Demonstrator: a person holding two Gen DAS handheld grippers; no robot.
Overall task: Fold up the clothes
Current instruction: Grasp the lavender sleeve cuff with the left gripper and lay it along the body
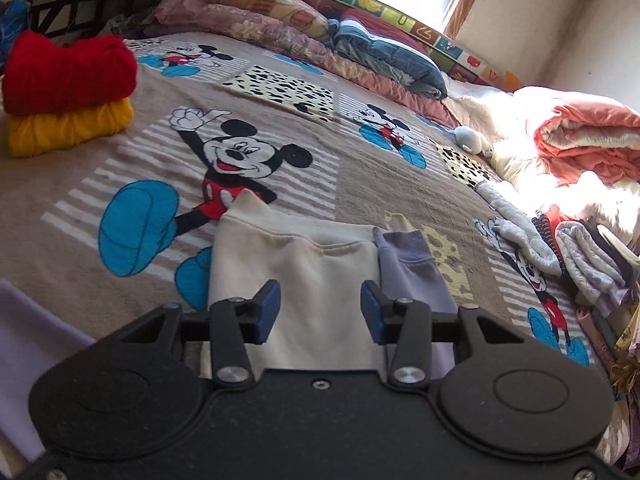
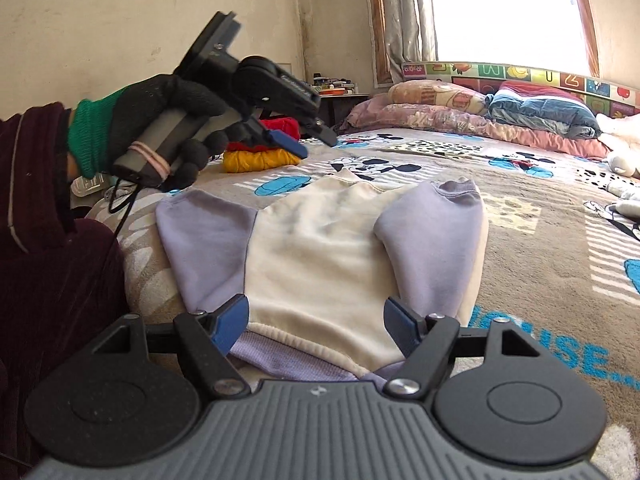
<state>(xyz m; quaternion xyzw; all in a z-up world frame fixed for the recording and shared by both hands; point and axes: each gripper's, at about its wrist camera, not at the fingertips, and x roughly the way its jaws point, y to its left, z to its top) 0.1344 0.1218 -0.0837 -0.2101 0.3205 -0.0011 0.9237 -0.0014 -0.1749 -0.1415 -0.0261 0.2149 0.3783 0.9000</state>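
Risks first. The cream fleece sweatshirt with lilac sleeves lies flat on the brown cartoon-mouse bedspread, hem end nearest the cameras, neck end far. Only its right sleeve is folded in over the body; the left sleeve lies spread out to the side. My read: the next fold needs that left sleeve brought across. If the fingers bite only the top layer, or catch the plush bedspread along with the cloth, the fold drags crooked and the right sleeve slides off. The fleece looks thick and soft, so a shallow pinch could slip out mid-lift.

Second risk: the left gripper is up in the air in the person's black-gloved hand, well above the garment and pointing toward the folded red knit garment stacked on the folded yellow knit garment. A wide sweep could knock that stack.

Position: right gripper sits low at the hem, fingers wide apart, clamped on nothing; the hem band lies between and just beyond the fingertips. I cannot tell whether the pads touch cloth. In the left wrist view the left gripper's fingers are partly apart and empty, with the cream body and the folded lilac sleeve below and ahead of them.
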